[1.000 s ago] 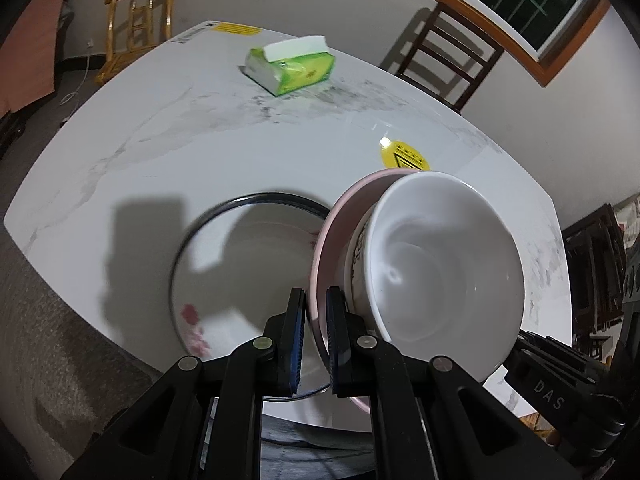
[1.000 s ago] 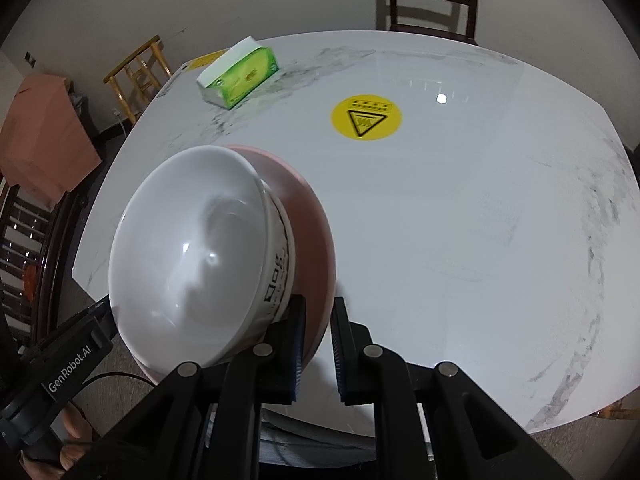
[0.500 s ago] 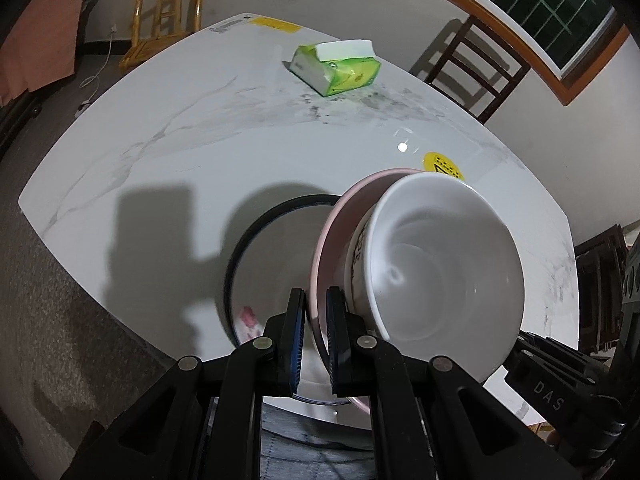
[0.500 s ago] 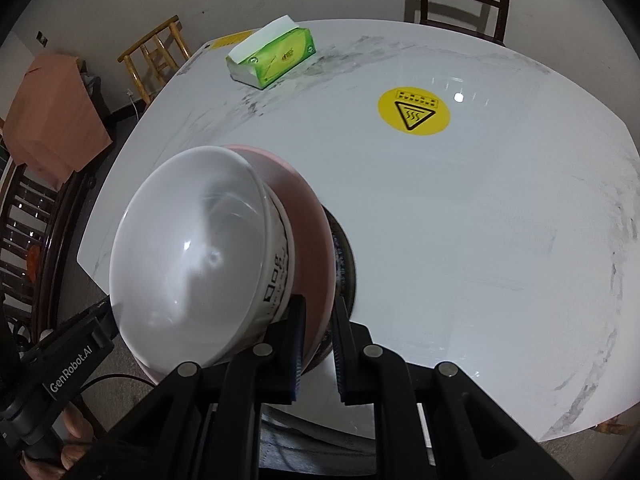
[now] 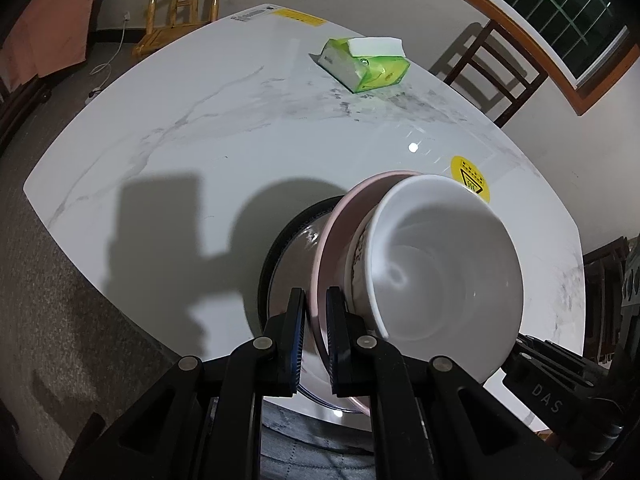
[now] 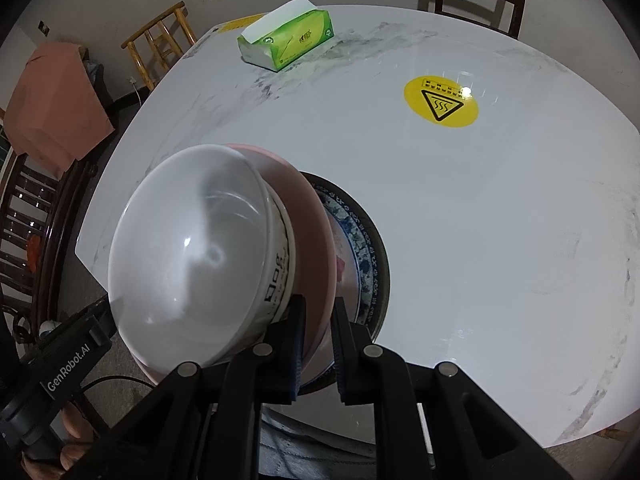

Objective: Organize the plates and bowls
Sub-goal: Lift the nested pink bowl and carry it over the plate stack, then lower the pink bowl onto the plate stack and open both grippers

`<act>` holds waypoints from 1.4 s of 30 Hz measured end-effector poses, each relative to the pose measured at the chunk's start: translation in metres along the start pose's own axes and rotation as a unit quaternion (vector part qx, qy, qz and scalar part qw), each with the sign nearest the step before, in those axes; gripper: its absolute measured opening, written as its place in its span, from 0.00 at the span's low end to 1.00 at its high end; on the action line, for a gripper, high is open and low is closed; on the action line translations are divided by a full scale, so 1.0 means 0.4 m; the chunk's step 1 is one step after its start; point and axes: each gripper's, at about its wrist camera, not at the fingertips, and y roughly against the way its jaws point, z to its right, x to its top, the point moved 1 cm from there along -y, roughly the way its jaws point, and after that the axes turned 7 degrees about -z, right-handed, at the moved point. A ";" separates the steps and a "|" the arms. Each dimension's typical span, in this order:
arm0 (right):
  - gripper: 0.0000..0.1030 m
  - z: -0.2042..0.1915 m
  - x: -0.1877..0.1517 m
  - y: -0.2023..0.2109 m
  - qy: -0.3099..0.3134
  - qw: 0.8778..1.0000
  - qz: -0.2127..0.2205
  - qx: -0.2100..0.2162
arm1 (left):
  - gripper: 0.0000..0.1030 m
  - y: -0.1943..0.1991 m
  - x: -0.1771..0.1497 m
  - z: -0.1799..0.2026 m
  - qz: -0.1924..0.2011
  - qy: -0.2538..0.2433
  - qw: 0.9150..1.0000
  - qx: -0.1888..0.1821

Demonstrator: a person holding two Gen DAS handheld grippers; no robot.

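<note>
Table: white marble top point(image 5: 192, 128), with a yellow warning sticker point(image 6: 441, 101) and a green tissue pack point(image 5: 366, 65) at the far side.
Left gripper point(image 5: 316, 322): fingers pinching the near rim of the pink plate point(image 5: 340, 216).
Right gripper point(image 6: 318, 328): fingers clamped on the opposite rim of the same pink plate point(image 6: 316, 216).
Pink plate: held between both grippers, above the table.
White bowl point(image 5: 448, 256): sits on the pink plate, mouth up, printed marks on its outer wall; also seen in the right wrist view point(image 6: 192, 248).
Patterned plate point(image 6: 366, 248): dark-rimmed, lies flat on the table right under the held stack near the front edge; whether they touch cannot be told.
Chairs: wooden chair point(image 5: 184, 4) and dark chair point(image 5: 492, 68) beyond the table.
</note>
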 end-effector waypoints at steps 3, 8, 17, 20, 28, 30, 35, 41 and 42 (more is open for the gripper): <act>0.13 -0.001 0.004 -0.004 0.000 1.000 0.001 0.000 | 0.06 -0.003 0.003 -0.002 0.000 0.000 1.000 0.002; 0.13 0.000 0.009 -0.012 -0.002 1.000 -0.001 0.000 | 0.06 -0.013 0.008 -0.004 -0.002 0.000 1.000 0.002; 0.14 -0.007 0.008 -0.015 0.006 1.000 0.007 -0.006 | 0.06 -0.023 0.010 -0.011 -0.002 -0.004 1.000 0.004; 0.15 -0.008 0.005 -0.014 0.010 1.000 0.010 -0.009 | 0.06 -0.023 0.011 -0.012 -0.001 -0.004 1.000 0.004; 0.15 -0.012 0.004 -0.010 0.015 0.999 0.018 -0.022 | 0.06 -0.020 0.007 -0.013 0.003 -0.004 1.000 0.002; 0.15 -0.010 0.004 -0.010 0.014 1.000 0.018 -0.020 | 0.07 -0.019 0.006 -0.013 0.005 -0.006 1.000 0.002; 0.18 -0.007 0.001 -0.008 0.013 0.999 0.020 -0.025 | 0.10 -0.018 0.005 -0.011 0.008 -0.008 1.000 0.007; 0.29 -0.003 -0.008 0.012 0.017 0.998 0.039 -0.041 | 0.20 -0.003 -0.001 -0.013 0.021 -0.014 1.000 0.018; 0.32 -0.002 -0.011 0.019 0.021 0.998 0.045 -0.043 | 0.22 0.000 -0.003 -0.014 0.023 -0.014 0.999 0.019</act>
